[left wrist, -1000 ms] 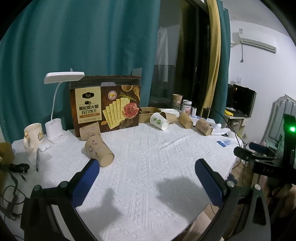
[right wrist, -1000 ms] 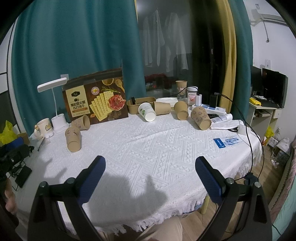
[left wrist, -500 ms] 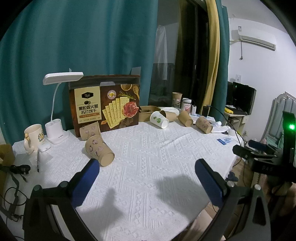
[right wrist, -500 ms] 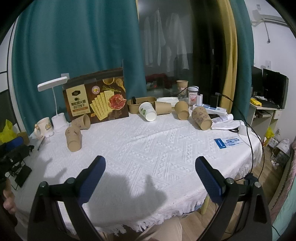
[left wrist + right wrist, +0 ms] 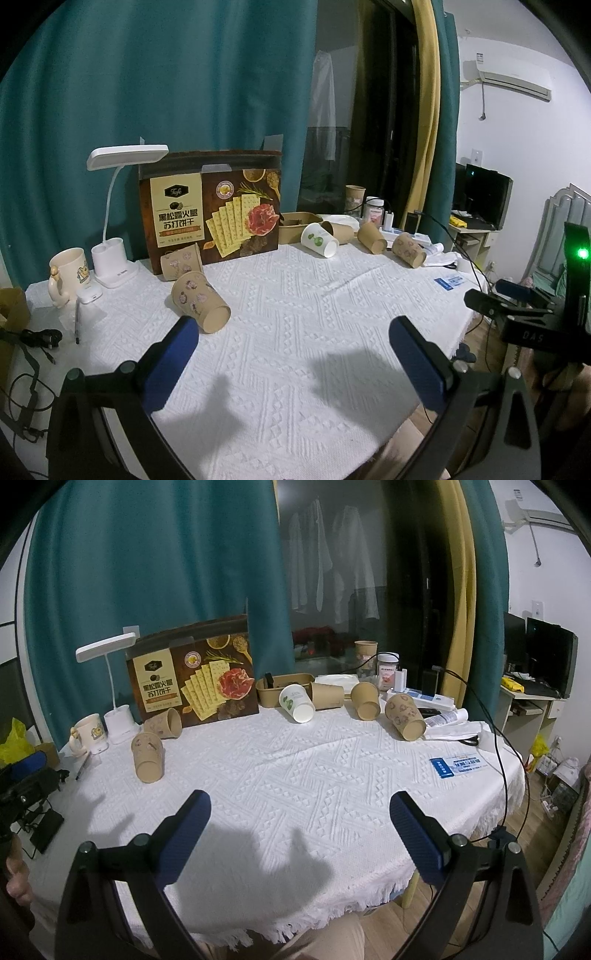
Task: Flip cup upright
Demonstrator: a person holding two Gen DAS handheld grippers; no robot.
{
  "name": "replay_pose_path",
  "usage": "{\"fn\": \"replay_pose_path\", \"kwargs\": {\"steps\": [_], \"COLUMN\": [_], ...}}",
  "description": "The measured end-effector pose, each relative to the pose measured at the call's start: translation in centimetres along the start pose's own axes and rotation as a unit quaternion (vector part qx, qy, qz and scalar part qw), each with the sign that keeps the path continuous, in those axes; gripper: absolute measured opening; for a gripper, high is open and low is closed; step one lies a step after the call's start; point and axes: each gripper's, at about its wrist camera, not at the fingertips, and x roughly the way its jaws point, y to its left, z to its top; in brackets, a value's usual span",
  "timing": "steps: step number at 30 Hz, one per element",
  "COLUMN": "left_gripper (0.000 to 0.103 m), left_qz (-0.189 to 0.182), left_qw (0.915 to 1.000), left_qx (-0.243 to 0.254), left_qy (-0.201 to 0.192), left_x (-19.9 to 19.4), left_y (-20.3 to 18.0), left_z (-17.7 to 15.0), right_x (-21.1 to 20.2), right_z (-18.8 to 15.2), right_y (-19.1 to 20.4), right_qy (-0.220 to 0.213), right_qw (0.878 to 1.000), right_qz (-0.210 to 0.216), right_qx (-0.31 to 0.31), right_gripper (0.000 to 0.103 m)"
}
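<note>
Several paper cups lie on their sides on the white tablecloth (image 5: 295, 332). The nearest brown patterned cup (image 5: 199, 306) lies just beyond my left gripper's left finger, mouth toward me; it also shows in the right wrist view (image 5: 147, 757) at the left. A second patterned cup (image 5: 181, 258) lies by the cracker box. A white cup (image 5: 297, 703) and three brown cups (image 5: 404, 716) lie at the back right. My left gripper (image 5: 291, 336) is open and empty above the cloth. My right gripper (image 5: 299, 808) is open and empty over the table's near side.
A cracker box (image 5: 210, 206) stands at the back, with a white desk lamp (image 5: 114, 258) and a mug (image 5: 68, 269) to its left. An upright brown cup (image 5: 365, 653), a jar and a tray (image 5: 280, 692) stand at the back. Cables (image 5: 29, 339) lie at left. A blue card (image 5: 456, 766) lies at right.
The left gripper has drawn back slightly from the table, so the cups look a little smaller and farther. The right gripper has barely moved. Both stay open.
</note>
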Motion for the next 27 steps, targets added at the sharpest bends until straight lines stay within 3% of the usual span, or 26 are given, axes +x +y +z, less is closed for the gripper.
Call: {"fn": "replay_pose_path", "kwargs": {"steps": [14, 27], "left_gripper": [0.103, 0.103], "left_qz": [0.004, 0.014], "left_qw": [1.0000, 0.9999], "left_qx": [-0.001, -0.002], "left_qy": [0.000, 0.007], "left_x": [0.0, 1.6], "left_y": [0.4, 0.8], "left_z": [0.2, 0.4], "right_x": [0.1, 3.0], "right_z": [0.1, 0.2], "right_y": [0.1, 0.2], "right_qy": [0.002, 0.016], "right_qw": [1.000, 1.000], "right_qz": [0.000, -0.001], "right_qx": [-0.001, -0.003], "right_gripper": [0.096, 0.096]}}
